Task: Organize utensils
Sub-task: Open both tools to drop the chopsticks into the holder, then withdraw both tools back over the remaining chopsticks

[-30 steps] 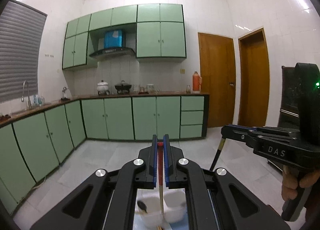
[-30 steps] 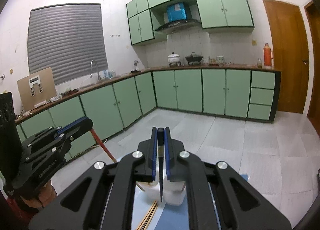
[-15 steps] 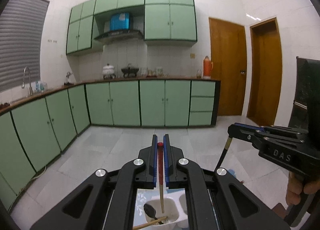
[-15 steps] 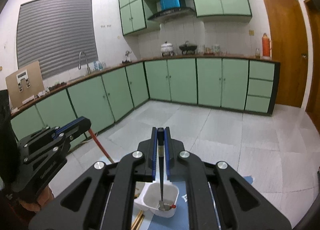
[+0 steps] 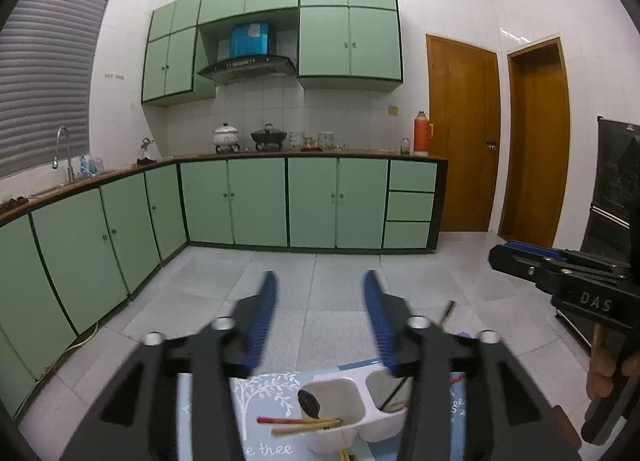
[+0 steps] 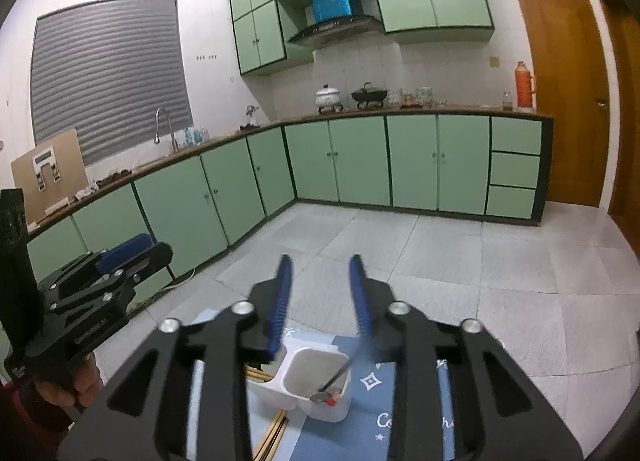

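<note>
A white two-compartment holder [image 5: 362, 407] stands on a blue printed mat [image 5: 256, 417] just below both grippers. One compartment holds a red-tipped chopstick [image 5: 296, 420], wooden chopsticks and a dark spoon [image 5: 309, 401]; the other holds a black-handled utensil [image 6: 334, 377] leaning on its rim. The left gripper [image 5: 320, 325] and right gripper [image 6: 320, 303] have just been opening; both jaws stand spread with nothing between them. The mat reads "tree"; the right gripper's side reads "DAS". Green cabinets [image 5: 260, 201] line the far walls.

Chopsticks [image 5: 306, 424] in holder [image 5: 344, 415] on mat [image 5: 256, 413]
</note>
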